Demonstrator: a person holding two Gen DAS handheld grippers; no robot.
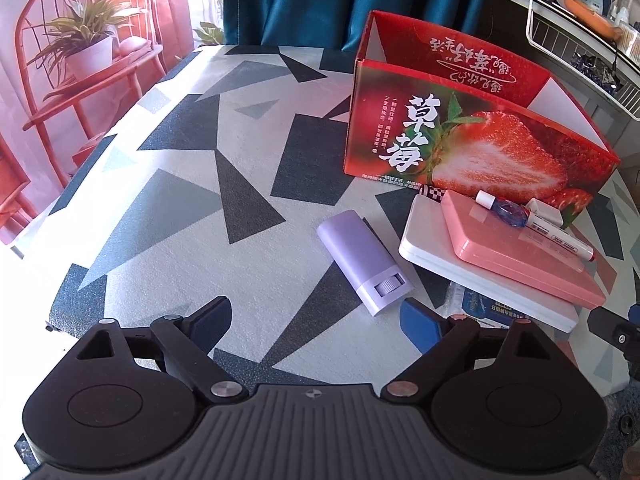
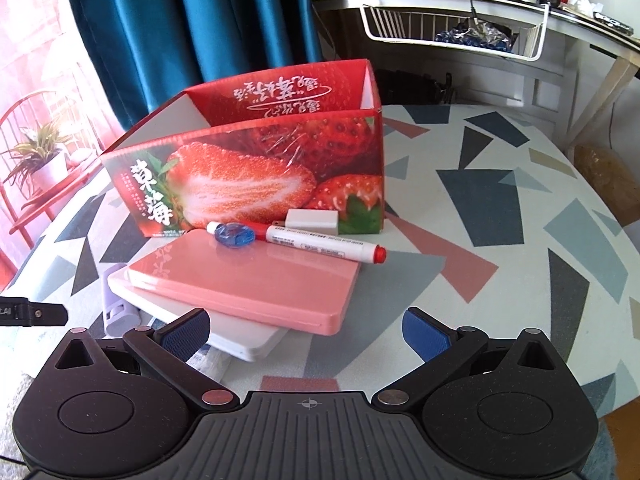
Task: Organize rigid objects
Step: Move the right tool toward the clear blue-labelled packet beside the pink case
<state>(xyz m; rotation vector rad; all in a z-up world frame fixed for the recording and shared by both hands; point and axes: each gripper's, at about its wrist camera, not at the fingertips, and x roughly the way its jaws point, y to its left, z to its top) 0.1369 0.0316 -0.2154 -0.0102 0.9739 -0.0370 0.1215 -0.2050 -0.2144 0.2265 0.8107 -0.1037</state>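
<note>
A lilac twist-up stick [image 1: 366, 266] lies on the patterned table [image 1: 200, 208], just ahead of my left gripper [image 1: 318, 322]. That gripper is open and the stick sits beyond its fingertips, untouched. A pink flat case [image 2: 256, 284] rests on a white flat case [image 2: 244, 344]. On the pink one lie a red-capped marker [image 2: 320, 244] and a small blue piece [image 2: 234, 236], beside a white block [image 2: 314, 220]. Behind them stands an open-topped red strawberry box [image 2: 260, 176]. My right gripper [image 2: 306, 332] is open, with the pink case's near corner just ahead of it.
A chequered pen [image 1: 434, 193] pokes out between the box and the cases. A printed packet [image 1: 476, 304] lies under the white case. A blue curtain [image 2: 180, 20] hangs behind the table; a white wire basket [image 2: 452, 28] hangs under a cluttered shelf at the back right.
</note>
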